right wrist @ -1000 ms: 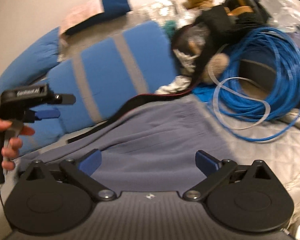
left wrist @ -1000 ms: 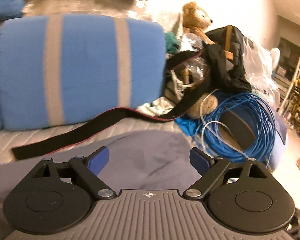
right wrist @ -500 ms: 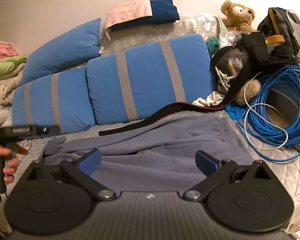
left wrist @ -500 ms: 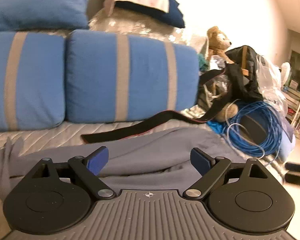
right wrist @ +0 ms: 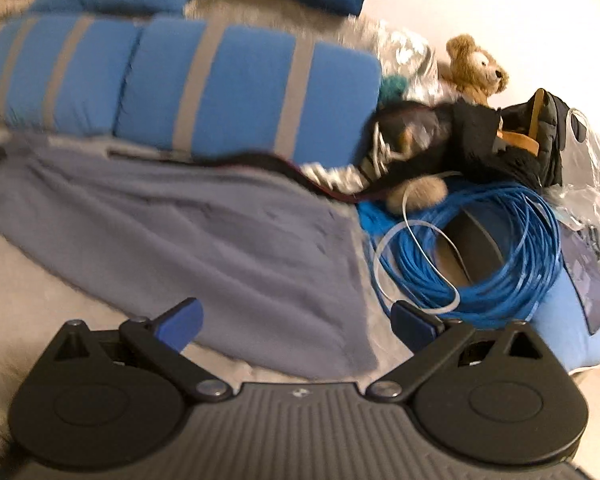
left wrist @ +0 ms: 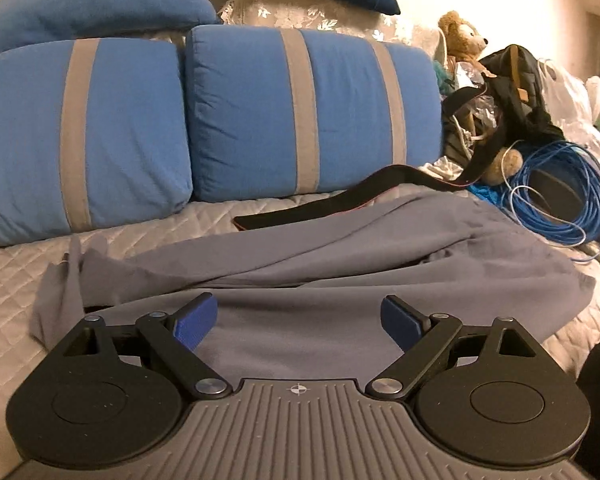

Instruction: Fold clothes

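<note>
A grey-blue garment (left wrist: 340, 248) lies spread and creased across the quilted bed (left wrist: 16, 280). In the right wrist view the same garment (right wrist: 188, 240) stretches from the left edge to the near middle. My left gripper (left wrist: 298, 320) hovers open over the garment's near part, with nothing between its blue pads (left wrist: 194, 320). My right gripper (right wrist: 296, 322) is open too, above the garment's near right corner, and holds nothing. The right wrist view is blurred by motion.
Blue cushions with grey stripes (left wrist: 300, 108) line the back of the bed. A black strap (left wrist: 320, 204) lies along the garment's far edge. A coil of blue cable (right wrist: 496, 256), a teddy bear (right wrist: 476, 68), a black bag (right wrist: 540, 140) and plastic bags crowd the right side.
The left wrist view has pulled back and swung left, so more of the garment and cushions show. The right wrist view has swung right toward the cable coil. Both grippers stay open.
</note>
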Action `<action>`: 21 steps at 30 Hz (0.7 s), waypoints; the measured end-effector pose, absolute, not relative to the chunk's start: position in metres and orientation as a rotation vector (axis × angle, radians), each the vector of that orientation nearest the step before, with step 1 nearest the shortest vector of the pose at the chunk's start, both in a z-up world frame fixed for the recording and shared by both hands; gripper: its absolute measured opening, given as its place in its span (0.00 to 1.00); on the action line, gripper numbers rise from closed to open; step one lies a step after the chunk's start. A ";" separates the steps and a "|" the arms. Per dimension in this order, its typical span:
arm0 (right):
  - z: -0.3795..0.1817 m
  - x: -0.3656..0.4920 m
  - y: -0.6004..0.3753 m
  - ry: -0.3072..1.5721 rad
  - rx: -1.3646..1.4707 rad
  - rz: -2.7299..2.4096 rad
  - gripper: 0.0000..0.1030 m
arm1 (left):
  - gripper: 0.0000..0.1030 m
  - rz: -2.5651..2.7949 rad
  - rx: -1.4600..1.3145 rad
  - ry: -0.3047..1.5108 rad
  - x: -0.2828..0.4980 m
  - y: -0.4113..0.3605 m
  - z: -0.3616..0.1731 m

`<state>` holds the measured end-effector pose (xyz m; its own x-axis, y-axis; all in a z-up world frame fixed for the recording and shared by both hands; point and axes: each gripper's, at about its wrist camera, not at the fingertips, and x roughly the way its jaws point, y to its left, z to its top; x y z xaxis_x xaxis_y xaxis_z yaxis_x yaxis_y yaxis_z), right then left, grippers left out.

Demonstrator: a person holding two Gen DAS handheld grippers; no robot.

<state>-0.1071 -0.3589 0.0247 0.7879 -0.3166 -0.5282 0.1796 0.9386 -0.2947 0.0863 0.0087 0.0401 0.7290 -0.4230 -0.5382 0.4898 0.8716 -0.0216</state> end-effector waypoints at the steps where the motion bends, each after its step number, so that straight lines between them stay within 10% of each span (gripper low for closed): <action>1: 0.019 -0.104 -0.360 0.625 -0.284 -0.271 1.00 | 0.87 -0.501 0.121 0.558 0.085 0.010 0.041; 21: -0.108 -0.074 -0.397 0.728 -1.175 -0.187 0.98 | 0.87 -0.564 0.536 0.579 0.047 -0.015 0.012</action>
